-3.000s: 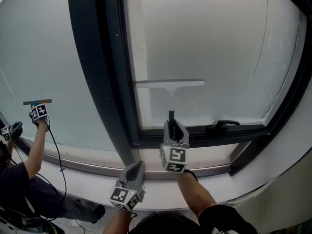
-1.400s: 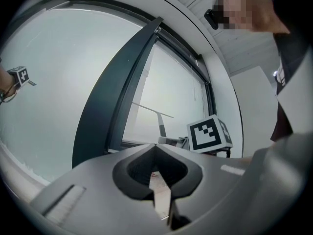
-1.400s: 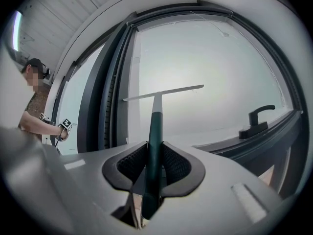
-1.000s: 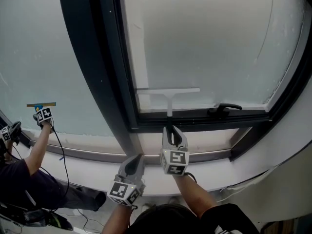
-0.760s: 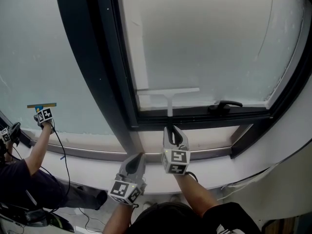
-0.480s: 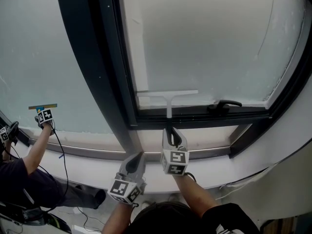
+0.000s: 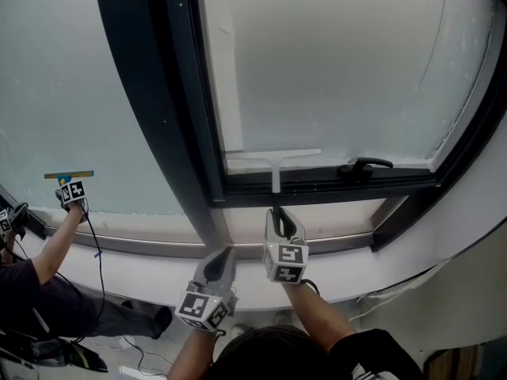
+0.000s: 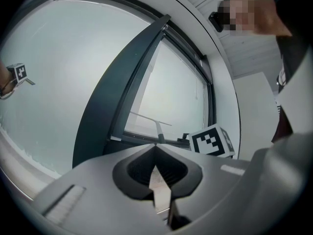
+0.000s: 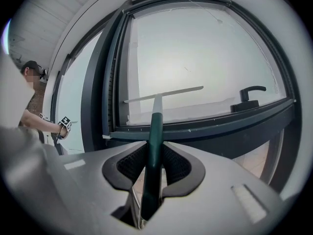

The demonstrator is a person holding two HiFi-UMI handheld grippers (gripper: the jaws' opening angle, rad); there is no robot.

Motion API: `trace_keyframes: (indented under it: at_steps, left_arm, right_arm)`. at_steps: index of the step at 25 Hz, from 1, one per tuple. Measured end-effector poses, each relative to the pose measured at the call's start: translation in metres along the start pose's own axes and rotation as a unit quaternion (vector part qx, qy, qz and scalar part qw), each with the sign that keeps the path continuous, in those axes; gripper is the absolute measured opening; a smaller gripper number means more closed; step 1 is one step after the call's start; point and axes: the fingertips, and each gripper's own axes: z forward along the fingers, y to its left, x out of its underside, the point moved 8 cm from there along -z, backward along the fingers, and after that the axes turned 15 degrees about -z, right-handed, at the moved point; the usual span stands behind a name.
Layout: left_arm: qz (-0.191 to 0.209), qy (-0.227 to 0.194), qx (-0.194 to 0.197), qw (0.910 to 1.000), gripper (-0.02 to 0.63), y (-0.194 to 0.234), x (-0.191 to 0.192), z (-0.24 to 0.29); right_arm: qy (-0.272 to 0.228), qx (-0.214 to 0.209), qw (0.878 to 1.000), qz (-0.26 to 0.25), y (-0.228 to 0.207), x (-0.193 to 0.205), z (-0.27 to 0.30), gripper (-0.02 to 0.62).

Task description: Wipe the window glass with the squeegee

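Squeegee handle clamped in right tool, left tool clenched empty, two tools, two glass panes.

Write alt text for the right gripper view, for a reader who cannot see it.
The right gripper is shut on the dark green handle of a squeegee, whose blade lies across the lower window glass. A black window handle sits at right.

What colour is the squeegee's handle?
Dark green. The squeegee handle, clamped in the right gripper, shows best in the right gripper view.
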Motion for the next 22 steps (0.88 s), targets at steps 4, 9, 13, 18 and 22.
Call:
trace_keyframes:
  at_steps: [4,9,13,18,22]
  left_arm:
    - [-0.004,0.000,0.006,1.0000,-0.002,0.004,0.000,-0.007]
    - [-0.013,0.004,0.012,0.9998,-0.002,0.012,0.000,-0.015]
    - [-0.023,0.003,0.021,0.9995,-0.002,0.017,-0.001,-0.022]
    - [-0.036,0.001,0.027,0.9990,-0.002,0.030,0.001,-0.031]
    - [-0.052,-0.001,0.024,0.9984,-0.002,0.036,0.007,-0.034]
  right_arm:
    - [0.011,0.008,1.000,0.001,0.001,0.005,-0.004,0.098]
    - [0.012,0.027,1.000,-0.002,0.000,0.000,-0.009,0.097]
    - [0.008,0.025,1.000,-0.009,-0.001,-0.003,-0.016,0.097]
    - [-0.007,0.013,1.000,-0.006,0.000,-0.010,-0.027,0.098]
    - [-0.035,0.006,0.999,-0.018,-0.004,-0.019,-0.058,0.097]
